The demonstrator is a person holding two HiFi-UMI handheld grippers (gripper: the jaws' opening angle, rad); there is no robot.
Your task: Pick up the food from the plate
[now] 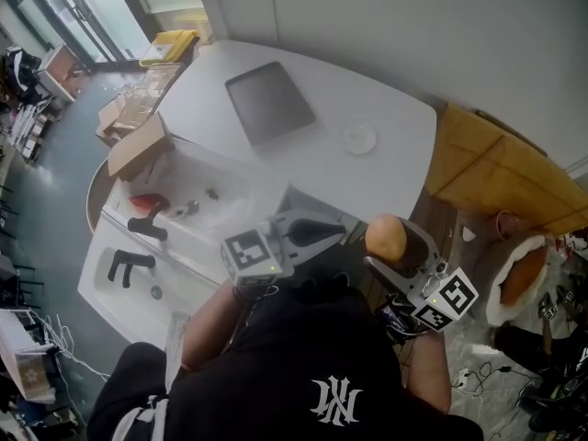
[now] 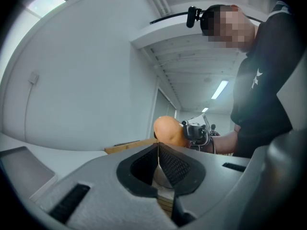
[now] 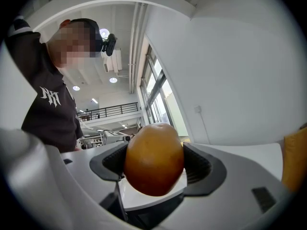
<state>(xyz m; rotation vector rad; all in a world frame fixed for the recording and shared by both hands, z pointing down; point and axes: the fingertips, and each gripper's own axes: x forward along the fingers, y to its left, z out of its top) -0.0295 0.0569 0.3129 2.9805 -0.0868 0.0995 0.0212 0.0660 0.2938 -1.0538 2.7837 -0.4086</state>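
The right gripper is clamped on the food, a smooth orange-brown thing shaped like a big egg. One jaw presses on each side of it, and its top and bottom stick out past the black pads. In the head view the food sits at about 4 o'clock from the middle, held up in the air close to the person's black shirt. It is by the near edge of the white bench and touches nothing but the gripper. The left gripper is at 9 o'clock from the food, just beside it. Its two jaws are pressed together with nothing between them. A small round white plate lies on the bench at about 12 o'clock from the food, well apart from it. A flat grey tray lies at 10 o'clock from the plate. A brown cardboard box sits at about 8 o'clock from the tray, by the bench's far left side. Yellow-brown boards lean at about 2 o'clock from the food, past the right end of the bench
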